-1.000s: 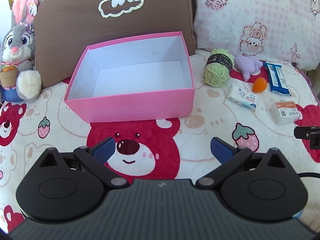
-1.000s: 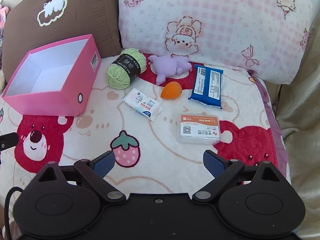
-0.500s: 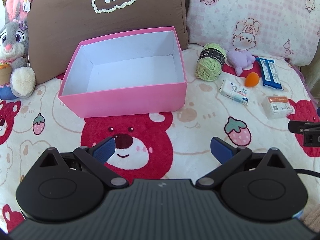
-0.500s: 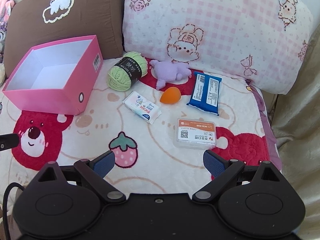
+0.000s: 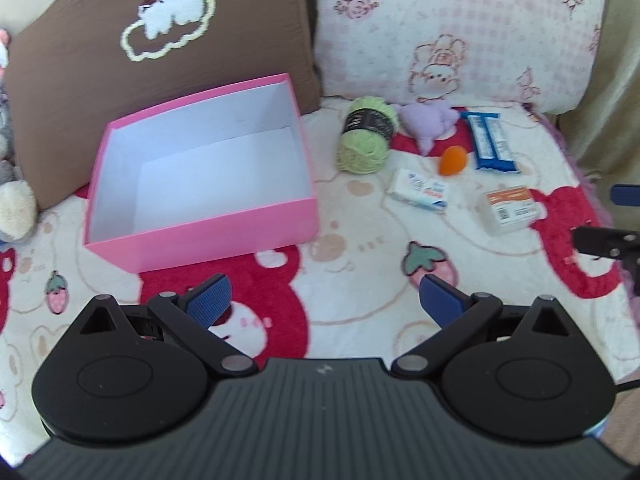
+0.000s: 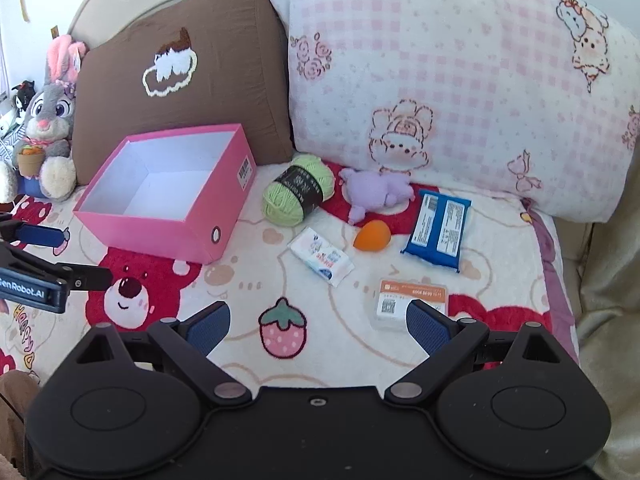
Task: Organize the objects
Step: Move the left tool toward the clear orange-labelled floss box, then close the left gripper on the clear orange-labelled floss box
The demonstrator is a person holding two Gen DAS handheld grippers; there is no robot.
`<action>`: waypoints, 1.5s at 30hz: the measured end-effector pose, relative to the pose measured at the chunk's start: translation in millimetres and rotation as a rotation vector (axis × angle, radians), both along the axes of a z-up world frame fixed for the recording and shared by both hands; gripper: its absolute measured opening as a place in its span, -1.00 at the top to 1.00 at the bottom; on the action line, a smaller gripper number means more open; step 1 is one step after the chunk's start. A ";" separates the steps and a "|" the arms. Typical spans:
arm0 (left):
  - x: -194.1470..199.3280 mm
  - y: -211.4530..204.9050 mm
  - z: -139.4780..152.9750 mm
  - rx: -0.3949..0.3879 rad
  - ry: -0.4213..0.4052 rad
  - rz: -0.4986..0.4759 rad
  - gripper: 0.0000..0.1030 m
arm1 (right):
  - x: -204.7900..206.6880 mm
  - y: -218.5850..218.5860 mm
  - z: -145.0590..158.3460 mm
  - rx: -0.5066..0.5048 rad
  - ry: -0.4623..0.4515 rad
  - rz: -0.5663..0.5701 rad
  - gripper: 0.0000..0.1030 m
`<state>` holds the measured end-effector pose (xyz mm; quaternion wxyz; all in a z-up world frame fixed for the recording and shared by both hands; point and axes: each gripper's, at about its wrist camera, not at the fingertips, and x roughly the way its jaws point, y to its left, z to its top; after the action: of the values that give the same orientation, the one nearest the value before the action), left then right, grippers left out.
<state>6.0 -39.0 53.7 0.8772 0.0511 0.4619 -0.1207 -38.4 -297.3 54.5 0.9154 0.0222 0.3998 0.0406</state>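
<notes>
while both hover agape, left gripper (image 5: 324,300) faces pink box (image 5: 208,232)

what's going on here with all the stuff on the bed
A person holds a two-finger gripper in each hand over a bear-print blanket. Both the left gripper and right gripper are open and hold nothing. The pink box is empty. Beside it lie a green yarn ball, purple plush, orange sponge, tissue pack, blue packet and clear case.

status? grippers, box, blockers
Left gripper open, right gripper open, both empty. Pink box empty; six items loose on blanket. Nothing blocking.
</notes>
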 end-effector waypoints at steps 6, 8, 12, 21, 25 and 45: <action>17.0 -24.4 4.8 -0.041 0.002 -0.054 -0.95 | 6.6 -25.2 -5.3 -0.034 -0.154 -0.068 -0.88; 24.9 -35.9 2.9 -0.036 -0.007 -0.073 -0.95 | 12.6 -35.1 -9.1 -0.048 -0.165 -0.067 -0.88; 40.3 -60.8 -4.3 -0.056 -0.031 -0.108 -0.95 | 30.5 -53.5 -15.8 -0.055 -0.091 -0.059 -0.88; 72.4 -111.3 -33.4 -0.174 -0.008 -0.189 -0.88 | 41.2 -43.6 -45.9 -0.042 -0.031 0.059 -0.88; 80.4 -125.5 -51.0 -0.196 0.005 -0.211 -0.88 | 45.7 -32.0 -56.6 -0.081 -0.007 0.104 -0.88; 114.0 -180.9 -133.3 -0.244 0.097 -0.223 -0.88 | 94.4 -80.7 -133.6 0.004 0.178 -0.038 -0.88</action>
<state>120.0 -219.9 -79.6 0.8348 -0.0106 0.4770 -0.2748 56.0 -377.9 -79.1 0.8768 0.0349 0.4791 0.0219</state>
